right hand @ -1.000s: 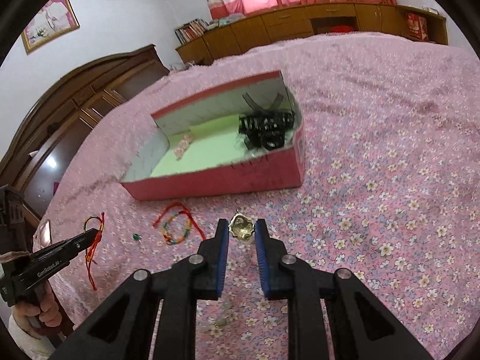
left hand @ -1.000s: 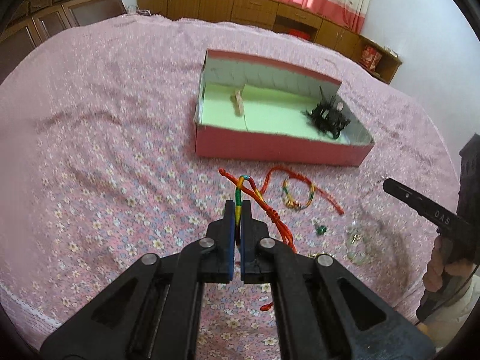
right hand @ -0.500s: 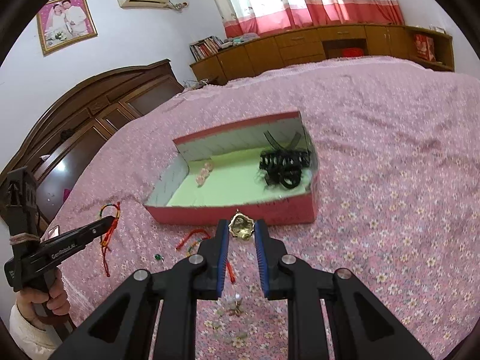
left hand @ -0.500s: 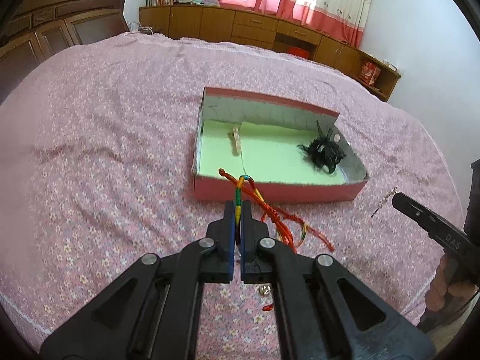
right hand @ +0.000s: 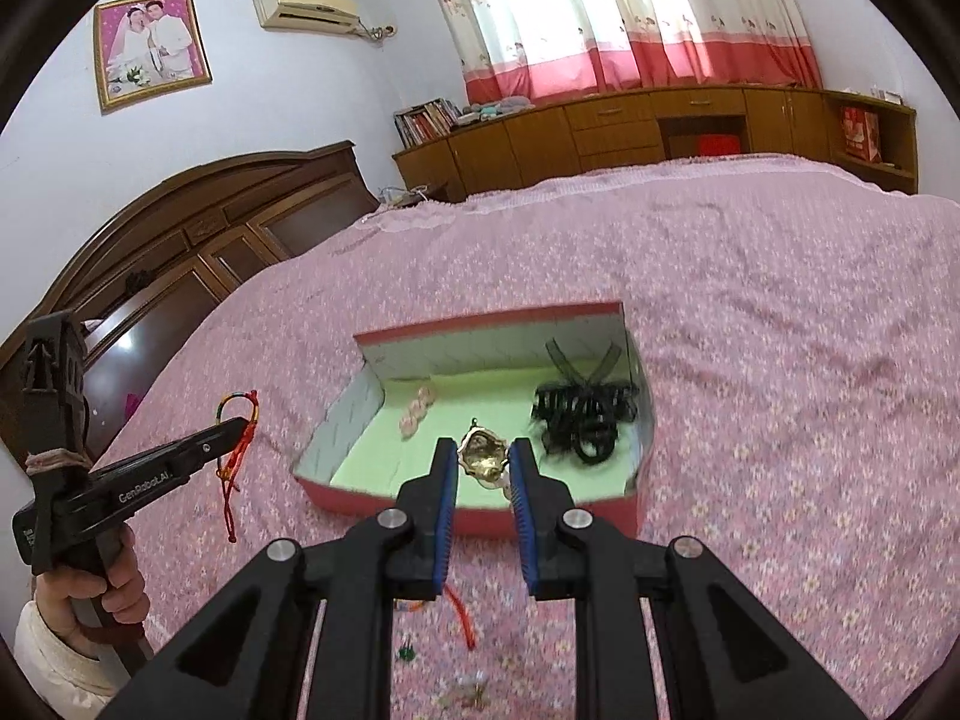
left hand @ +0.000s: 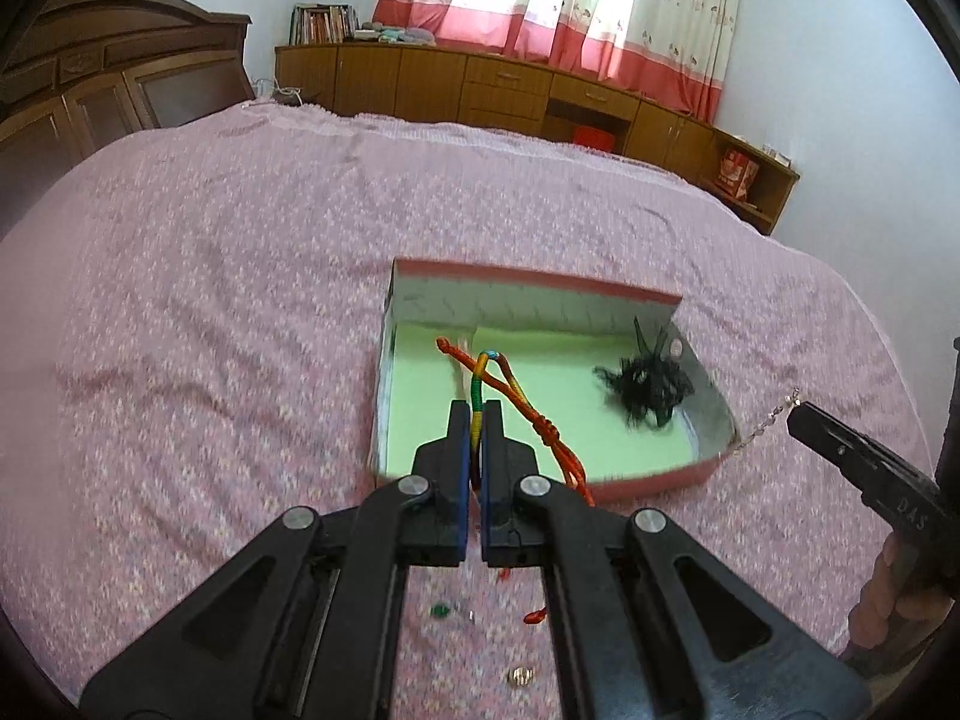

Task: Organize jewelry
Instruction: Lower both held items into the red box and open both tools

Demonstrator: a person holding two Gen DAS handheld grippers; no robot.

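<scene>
Both wrist views above box (left hand: 540, 300)

Left gripper (left hand: 476, 420): black plastic linkage arms, silver pivot screws, blue-faced fingers (left hand: 459, 456); white "GenRobot.AI" lettering on its side, tan cord wound round the handle. Right gripper (right hand: 483, 462): matching black frame, ribbed blue pads (right hand: 447, 498), "DAS" marking. Left hand (right hand: 117, 591): bare skin, white sleeve cuff.
</scene>
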